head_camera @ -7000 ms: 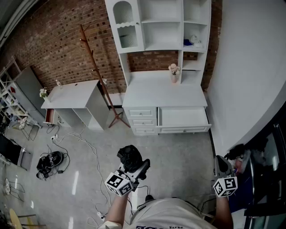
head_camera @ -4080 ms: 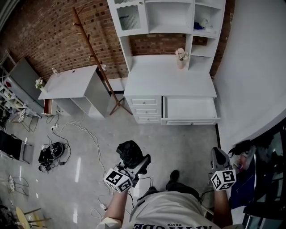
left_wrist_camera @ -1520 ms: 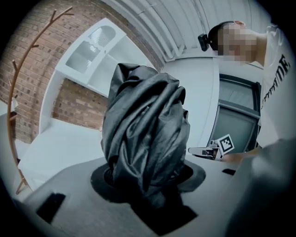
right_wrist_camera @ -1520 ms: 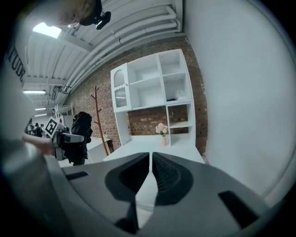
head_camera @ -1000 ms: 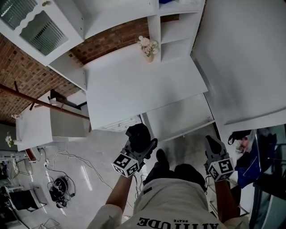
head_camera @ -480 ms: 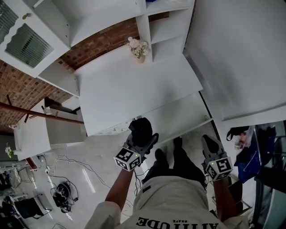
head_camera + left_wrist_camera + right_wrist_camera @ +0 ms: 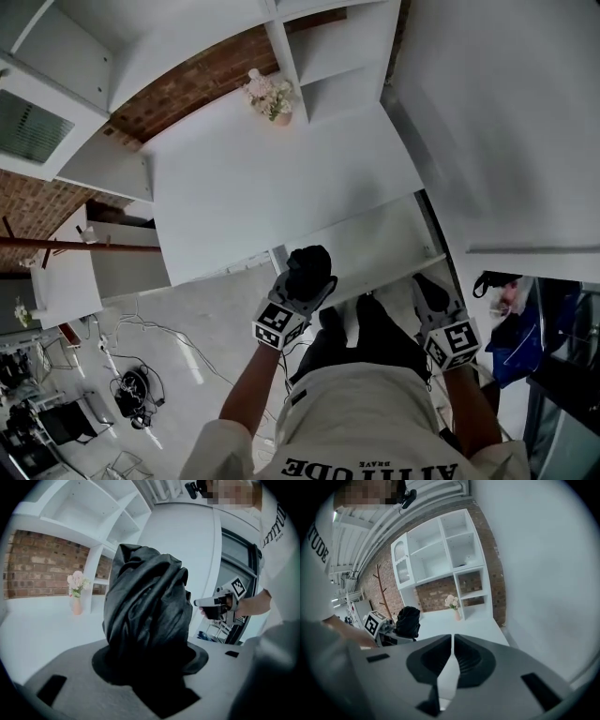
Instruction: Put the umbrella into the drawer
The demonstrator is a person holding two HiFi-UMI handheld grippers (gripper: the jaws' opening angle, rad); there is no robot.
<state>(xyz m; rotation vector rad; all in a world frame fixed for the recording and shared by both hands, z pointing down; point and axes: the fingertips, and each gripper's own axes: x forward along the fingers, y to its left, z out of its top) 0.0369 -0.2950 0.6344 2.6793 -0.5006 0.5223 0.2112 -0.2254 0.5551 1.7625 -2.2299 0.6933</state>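
Umbrella (image 7: 309,263) clamped in the left hand-held gripper (image 7: 303,283), right hand-held gripper (image 7: 423,285) jaws together, empty. Best to clear the drawer (image 7: 380,246) front, lower well inside, then release.

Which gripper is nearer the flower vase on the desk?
Left. The left gripper, holding the umbrella, is at the open drawer's left end, roughly in front of the flower vase; the right gripper is at its right end, further away.
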